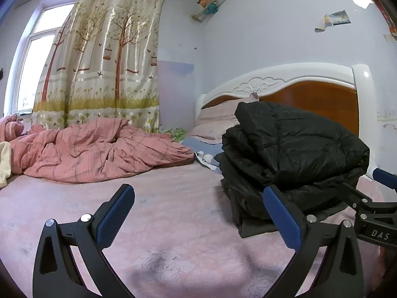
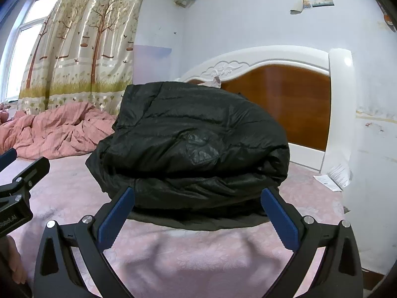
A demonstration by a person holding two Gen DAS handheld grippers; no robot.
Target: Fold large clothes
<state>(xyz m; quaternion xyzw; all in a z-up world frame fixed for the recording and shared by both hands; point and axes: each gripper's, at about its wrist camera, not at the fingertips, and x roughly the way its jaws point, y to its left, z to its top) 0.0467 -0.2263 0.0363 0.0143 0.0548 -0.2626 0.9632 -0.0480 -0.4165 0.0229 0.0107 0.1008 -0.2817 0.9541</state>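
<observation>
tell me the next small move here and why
Probably pull both grippers back: the jacket already sits in a folded stack on the bed, and the left gripper and right gripper are open, holding nothing.

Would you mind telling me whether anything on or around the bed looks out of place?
The black jacket is folded, though a dark layer pokes out beneath it. Beyond it, the pink duvet lies crumpled, and wall pictures are peeling.

I see a black puffy jacket point(image 2: 193, 144), quilted and shiny. It's folded into a thick stacked bundle. It lies mid-frame, flat on the pink sheet.
</observation>
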